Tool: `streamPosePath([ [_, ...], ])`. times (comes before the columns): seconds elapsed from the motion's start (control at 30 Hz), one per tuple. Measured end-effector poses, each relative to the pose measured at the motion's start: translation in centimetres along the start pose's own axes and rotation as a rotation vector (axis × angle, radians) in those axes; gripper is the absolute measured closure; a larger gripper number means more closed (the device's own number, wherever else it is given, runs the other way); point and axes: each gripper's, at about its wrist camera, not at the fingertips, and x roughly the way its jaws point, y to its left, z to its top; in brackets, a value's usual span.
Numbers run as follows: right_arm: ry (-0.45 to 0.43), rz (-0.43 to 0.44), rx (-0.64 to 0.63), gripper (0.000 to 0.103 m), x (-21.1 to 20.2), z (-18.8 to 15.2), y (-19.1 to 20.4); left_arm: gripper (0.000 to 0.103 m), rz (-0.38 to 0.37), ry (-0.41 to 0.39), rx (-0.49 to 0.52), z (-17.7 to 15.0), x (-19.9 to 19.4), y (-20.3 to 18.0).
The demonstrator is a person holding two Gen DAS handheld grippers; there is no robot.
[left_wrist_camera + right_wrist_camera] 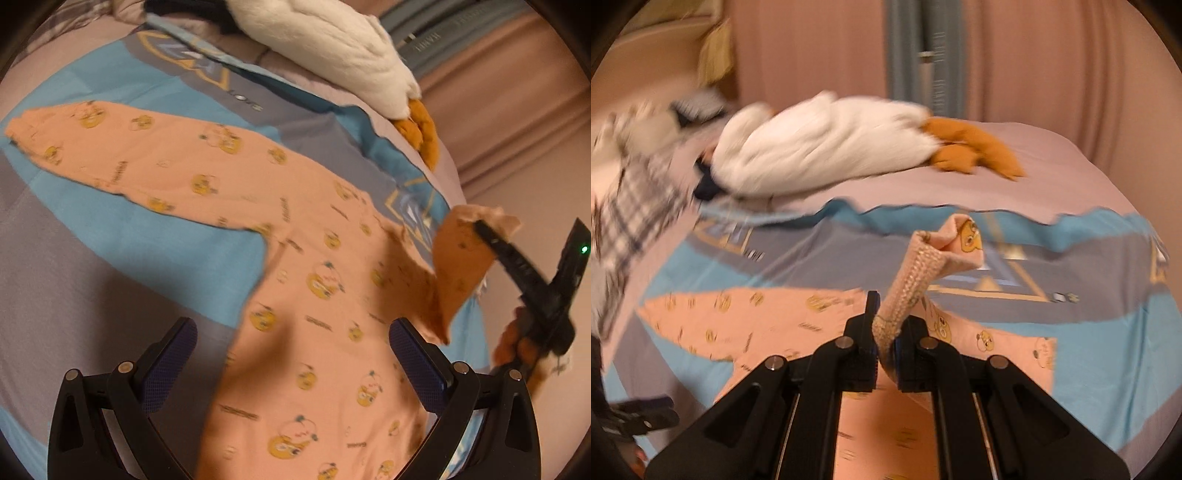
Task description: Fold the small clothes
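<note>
My right hand-held gripper [886, 354] pinched the cuff of the peach top [295, 280], lifting that sleeve off the bed [92, 280]. My left hand-held gripper [291, 365] hung spread above the body. Everything else lay flat; I judged folding barely begun.

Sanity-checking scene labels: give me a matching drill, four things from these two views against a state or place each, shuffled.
Things:
1. left hand-held gripper
2. right hand-held gripper
3. plush duck
4. other sleeve

States:
A. lying at the far side of the bed
B. shut on a sleeve cuff, lifted
C. open, above the shirt
D. spread flat on the blue-grey sheet

Pairs: 1-C, 2-B, 3-A, 4-D
</note>
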Motion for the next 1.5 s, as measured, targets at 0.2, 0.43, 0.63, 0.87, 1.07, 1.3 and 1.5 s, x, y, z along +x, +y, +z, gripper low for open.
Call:
streamPosePath([
  [0.2,0.075,-0.061,-0.215,0.096,6.6,-2.9,9.9,0.000,0.024,0.000,-0.054,0.5,-0.2,3.1],
  [0.43,0.137,-0.085,-0.375,0.093,9.8,-5.6,14.8,0.000,0.039,-0.009,-0.073,1.0,-0.5,4.3],
  [0.63,0.237,0.132,-0.275,0.049,8.7,-6.9,13.5,0.000,0.049,-0.019,-0.092,1.1,-0.5,4.6],
  [0.87,0.117,0.507,0.180,0.049,1.0,-5.8,0.6,0.000,0.011,-0.056,-0.018,2.3,-0.4,1.4],
  [1.07,0.127,0.272,0.320,0.076,0.1,-8.2,-9.0,0.000,-0.068,-0.030,0.121,3.7,3.2,-4.7],
  [1.3,0.123,0.271,0.470,0.088,3.0,-9.3,-13.1,0.004,-0.045,-0.008,0.191,4.3,9.4,-8.0],
  [1.5,0.159,0.247,0.499,0.088,4.5,-11.2,-15.1,0.038,-0.041,0.061,0.164,4.1,12.4,-5.9],
])
